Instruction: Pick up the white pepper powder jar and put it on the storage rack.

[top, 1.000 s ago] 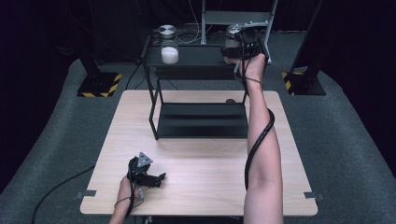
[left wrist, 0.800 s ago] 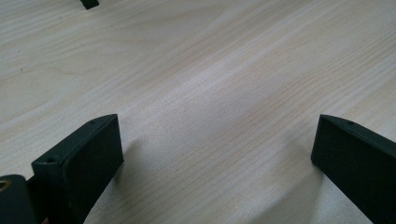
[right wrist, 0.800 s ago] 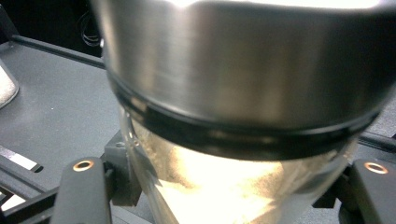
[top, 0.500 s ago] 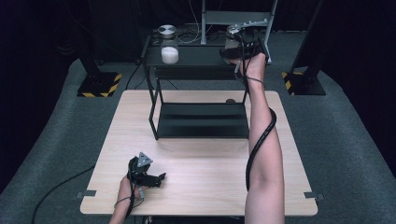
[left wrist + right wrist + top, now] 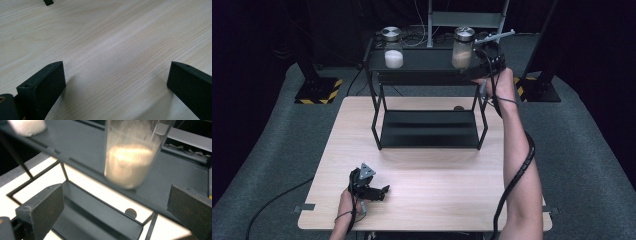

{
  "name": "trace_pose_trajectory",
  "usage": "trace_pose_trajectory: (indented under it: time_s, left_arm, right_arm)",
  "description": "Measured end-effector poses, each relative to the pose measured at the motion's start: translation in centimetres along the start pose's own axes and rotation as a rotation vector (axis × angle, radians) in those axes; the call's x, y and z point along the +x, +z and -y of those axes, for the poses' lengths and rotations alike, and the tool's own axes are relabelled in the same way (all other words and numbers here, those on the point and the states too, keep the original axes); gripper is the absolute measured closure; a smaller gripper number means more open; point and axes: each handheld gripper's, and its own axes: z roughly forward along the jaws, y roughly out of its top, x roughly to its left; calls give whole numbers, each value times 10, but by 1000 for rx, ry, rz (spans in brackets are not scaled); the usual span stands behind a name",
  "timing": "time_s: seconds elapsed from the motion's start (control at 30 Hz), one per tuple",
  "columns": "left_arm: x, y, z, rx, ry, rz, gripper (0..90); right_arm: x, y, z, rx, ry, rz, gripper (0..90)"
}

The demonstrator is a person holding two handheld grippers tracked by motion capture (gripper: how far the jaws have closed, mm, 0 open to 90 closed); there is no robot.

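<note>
Glass jar with beige powder (image 5: pixel 462 49) stands upright on the top shelf of the black rack (image 5: pixel 427 59) in the high view, metal lid up, long axis vertical. A second jar with white powder (image 5: pixel 392 49) sits well apart, toward the shelf's other end. Right gripper (image 5: pixel 487 55) hangs just beside the beige jar at shelf height; left gripper (image 5: pixel 372 189) rests low on the wooden table (image 5: pixel 437 200), near the front edge, holding nothing.

Left gripper view: jaws spread wide over bare wood grain, nothing between them.

Right gripper view: jaws wide apart, empty, the beige jar (image 5: pixel 130 155) ahead and between them but not touched. Powder fills roughly the lower half. A small round coin-like disc (image 5: pixel 131 213) lies on the table below the shelf.

Judgement: the jar is likely rigid, smooth, slippery and breakable, moderately heavy with weight low. Best taken across the cylindrical wall at mid-height, jaws level, firm but not crushing, kept upright.
</note>
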Motion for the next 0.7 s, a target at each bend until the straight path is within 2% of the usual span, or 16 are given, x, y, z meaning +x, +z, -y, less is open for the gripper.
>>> trace_pose_trajectory:
  time_s: [0.17,0.37,0.53,0.7]
  left_arm:
    - [0,0,0,0,1,-1,10]
    - [-1,0,0,-1,2,-3,10]
    - [-1,0,0,0,1,-2,10]
    - [-1,0,0,-1,4,-4,10]
  right_arm:
    - [4,-13,16,11,-44,-14,0]
    - [16,-26,42,24,-100,-22,0]
    - [28,-23,68,84,-149,-15,0]
    - [37,-17,108,113,-166,-24,0]
